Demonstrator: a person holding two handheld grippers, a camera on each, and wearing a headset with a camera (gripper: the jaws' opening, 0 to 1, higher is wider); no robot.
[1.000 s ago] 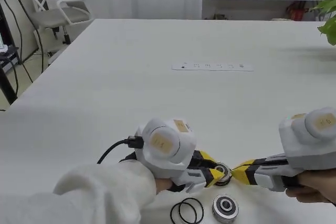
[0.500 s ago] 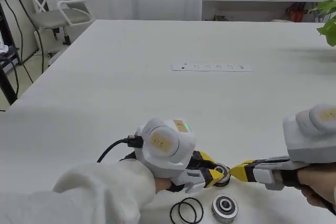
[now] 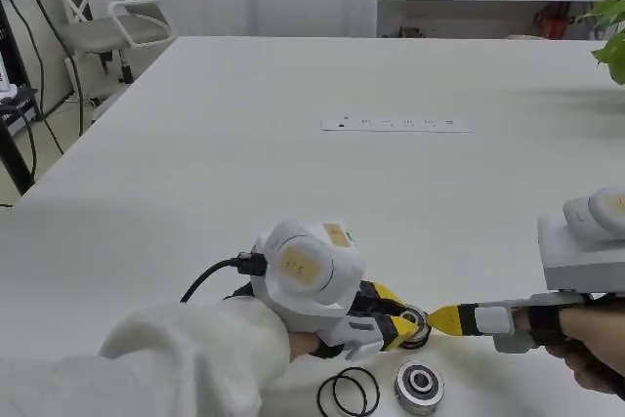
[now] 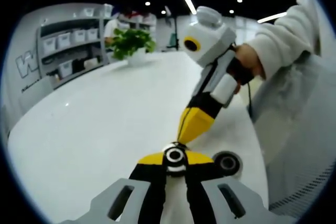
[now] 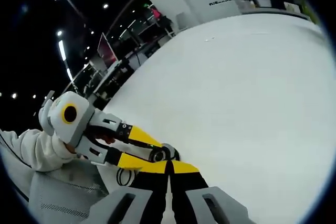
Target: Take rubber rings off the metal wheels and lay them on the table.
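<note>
On the white table [image 3: 293,173], the right gripper [image 3: 437,319] is seen drawn further right than a second ago, its jaws pressed together at the metal wheel [image 3: 413,320]; whether a ring is pinched cannot be told. That wheel is clamped by the left gripper [image 3: 398,324], face toward its camera. A second wheel [image 3: 419,385] is laid flat, axle up, beside two rubber rings [image 3: 348,394].
</note>
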